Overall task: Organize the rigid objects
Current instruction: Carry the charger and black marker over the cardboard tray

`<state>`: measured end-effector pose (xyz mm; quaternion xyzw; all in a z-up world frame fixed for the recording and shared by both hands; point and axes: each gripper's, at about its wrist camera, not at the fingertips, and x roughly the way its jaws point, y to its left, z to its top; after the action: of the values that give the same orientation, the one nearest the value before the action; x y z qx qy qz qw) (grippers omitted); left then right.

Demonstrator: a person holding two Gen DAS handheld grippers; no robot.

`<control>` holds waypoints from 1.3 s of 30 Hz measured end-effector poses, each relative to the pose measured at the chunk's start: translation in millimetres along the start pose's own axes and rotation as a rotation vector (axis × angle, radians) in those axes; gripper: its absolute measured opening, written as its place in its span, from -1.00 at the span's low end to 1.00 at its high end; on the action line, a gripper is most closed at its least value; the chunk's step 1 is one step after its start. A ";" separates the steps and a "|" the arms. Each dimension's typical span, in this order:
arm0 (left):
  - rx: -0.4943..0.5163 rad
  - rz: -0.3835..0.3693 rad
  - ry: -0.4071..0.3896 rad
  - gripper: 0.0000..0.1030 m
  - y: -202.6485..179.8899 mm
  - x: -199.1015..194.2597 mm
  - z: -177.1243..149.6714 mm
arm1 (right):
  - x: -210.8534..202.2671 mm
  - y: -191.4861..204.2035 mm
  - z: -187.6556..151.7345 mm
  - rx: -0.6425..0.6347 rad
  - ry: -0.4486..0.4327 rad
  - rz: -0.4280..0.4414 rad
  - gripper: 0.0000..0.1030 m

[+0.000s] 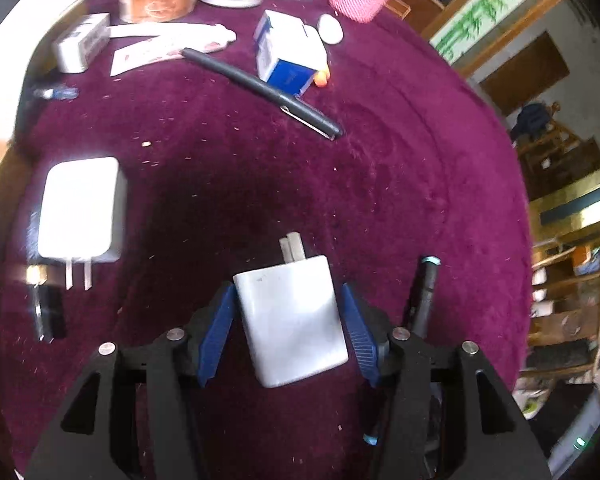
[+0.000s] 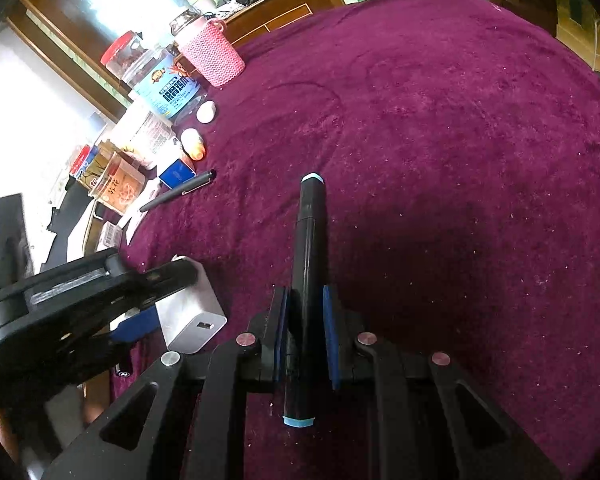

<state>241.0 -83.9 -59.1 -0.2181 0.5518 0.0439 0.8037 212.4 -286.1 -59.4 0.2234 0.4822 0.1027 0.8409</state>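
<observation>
A second white plug adapter (image 1: pixel 80 208) lies at left frame, prongs down-frame. At centre, the left hand-held gripper (image 1: pixel 288 312) stands wide around a white rectangular charger block (image 1: pixel 292 320), prongs up-frame, blue pads apart from it. The right hand-held gripper (image 2: pixel 305 308) clamps a black marker with light-blue ends (image 2: pixel 308 264) pointing up-frame. Bare maroon velvet desk (image 2: pixel 460 160) lies rightward.

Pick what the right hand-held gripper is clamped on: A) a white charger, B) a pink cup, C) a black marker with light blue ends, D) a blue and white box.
C: in the right wrist view the right hand-held gripper has its blue pads pressed on either side of the black marker, whose light blue ends stick out past the jaws in front and behind.
</observation>
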 end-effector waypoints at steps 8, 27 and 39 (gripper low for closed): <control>0.240 0.145 -0.107 0.11 -24.7 4.0 -26.9 | 0.2 -3.1 0.7 0.017 0.002 0.014 -0.71; 0.223 -0.149 0.039 -0.07 70.0 -65.5 -104.7 | 12.5 18.5 -5.4 -0.102 0.009 0.094 -0.72; 0.135 -0.266 0.036 -0.07 145.9 -130.4 -126.2 | -15.9 61.5 -23.9 -0.224 -0.080 0.175 -0.72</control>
<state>35.6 19.4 -22.3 -0.2354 0.5341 -0.1041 0.8053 186.4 -231.6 -28.5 0.1731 0.4126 0.2199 0.8668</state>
